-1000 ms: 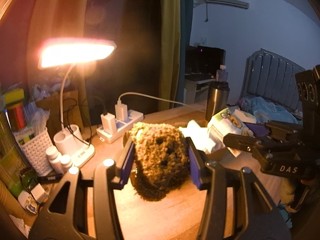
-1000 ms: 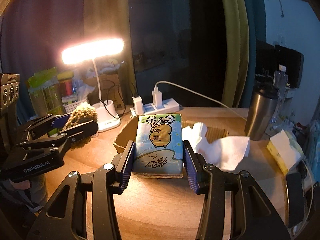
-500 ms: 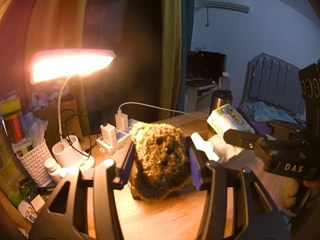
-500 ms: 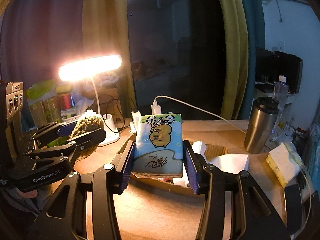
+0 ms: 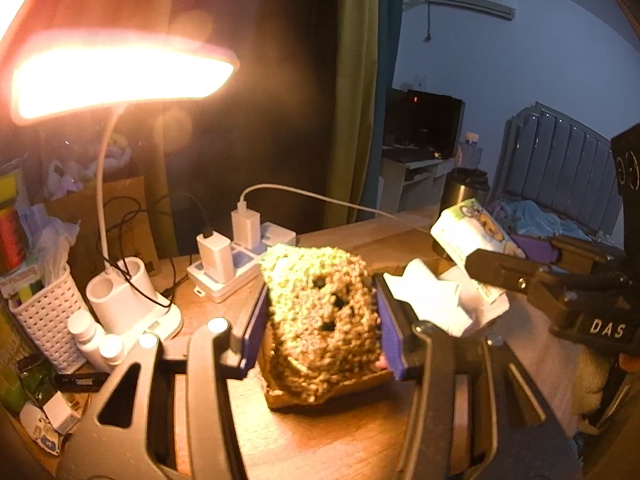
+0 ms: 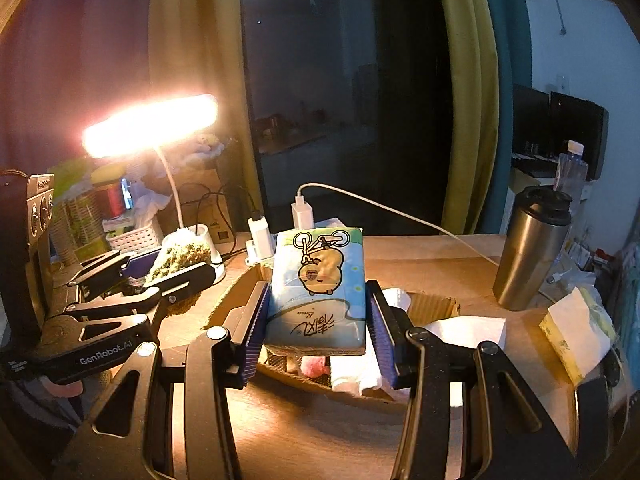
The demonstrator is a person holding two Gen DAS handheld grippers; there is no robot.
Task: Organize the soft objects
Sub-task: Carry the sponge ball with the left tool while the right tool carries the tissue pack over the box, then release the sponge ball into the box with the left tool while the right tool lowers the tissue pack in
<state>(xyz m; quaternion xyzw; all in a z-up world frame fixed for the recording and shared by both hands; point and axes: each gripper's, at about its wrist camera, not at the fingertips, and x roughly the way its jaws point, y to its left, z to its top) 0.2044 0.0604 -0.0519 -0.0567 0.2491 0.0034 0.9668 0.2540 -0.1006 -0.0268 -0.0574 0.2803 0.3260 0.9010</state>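
My left gripper (image 5: 320, 320) is shut on a fuzzy olive-green knitted toy (image 5: 320, 308) with dark dots, held above the near corner of the cardboard box (image 5: 320, 396). My right gripper (image 6: 316, 316) is shut on a blue tissue pack (image 6: 318, 288) printed with a cartoon capybara, held over the open cardboard box (image 6: 236, 300). In the box lie white tissues (image 6: 460, 328) and something pink (image 6: 314, 366). The left gripper with the toy (image 6: 182, 256) shows at the left of the right wrist view. The right gripper with the pack (image 5: 468, 232) shows at the right of the left wrist view.
A lit desk lamp (image 5: 120, 68) on a white base (image 5: 132, 304) stands at the left, beside a power strip with chargers (image 5: 232, 264) and a white basket (image 5: 44, 316). A steel tumbler (image 6: 532, 252) and a yellow sponge with tissue (image 6: 576, 328) stand at the right on the wooden desk (image 6: 440, 264).
Both grippers have risen and moved forward with their loads. The tissue pack is now over the box and the knitted toy is at the box's near corner.
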